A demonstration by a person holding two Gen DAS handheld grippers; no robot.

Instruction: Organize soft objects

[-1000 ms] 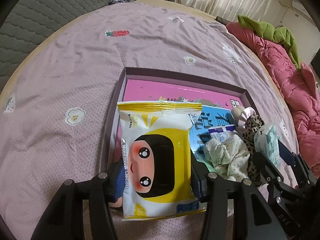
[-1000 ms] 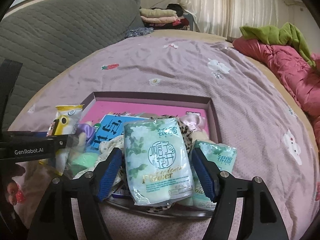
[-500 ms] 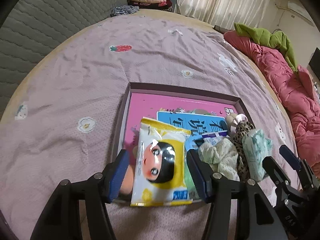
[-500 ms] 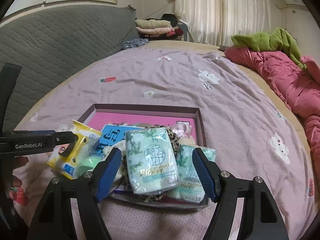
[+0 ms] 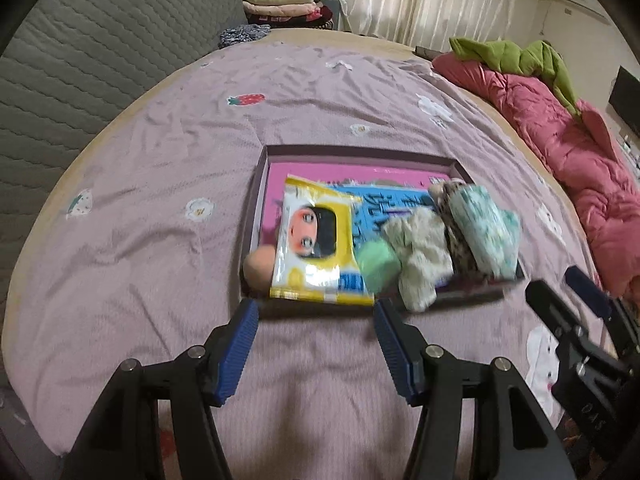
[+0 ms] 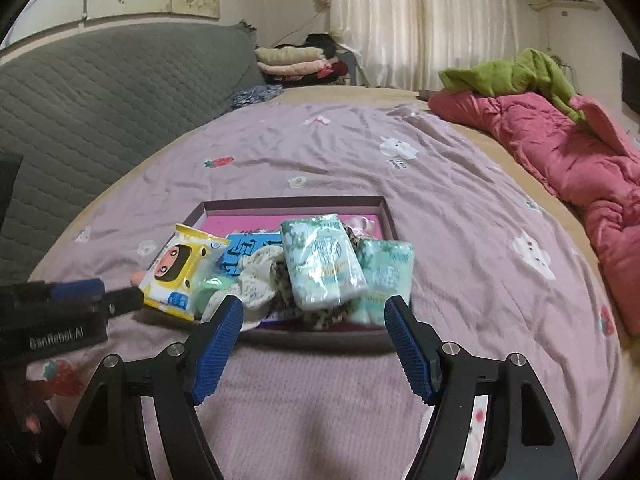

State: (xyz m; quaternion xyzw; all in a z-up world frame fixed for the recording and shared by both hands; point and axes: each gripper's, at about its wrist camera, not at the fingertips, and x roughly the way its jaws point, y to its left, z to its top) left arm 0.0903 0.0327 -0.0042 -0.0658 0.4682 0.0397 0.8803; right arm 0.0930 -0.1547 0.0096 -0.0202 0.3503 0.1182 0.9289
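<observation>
Pointing steeply down at the bedspread (image 5: 160,184), the left gripper (image 5: 316,336) hangs with fingers spread, having just opened, nothing between them. Beside it, the right gripper (image 6: 314,336) tilts down, likewise released. Both sit just short of the tray (image 6: 384,208), where the yellow wipes pack (image 5: 316,248) and tissue packs (image 6: 322,268) lie.

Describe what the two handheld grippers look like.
Both are matte black, with angled arms joined by silver screws. The left gripper and the right gripper each carry two fingers faced with ribbed blue pads. White lettering marks the left gripper's side in the right wrist view.
</observation>
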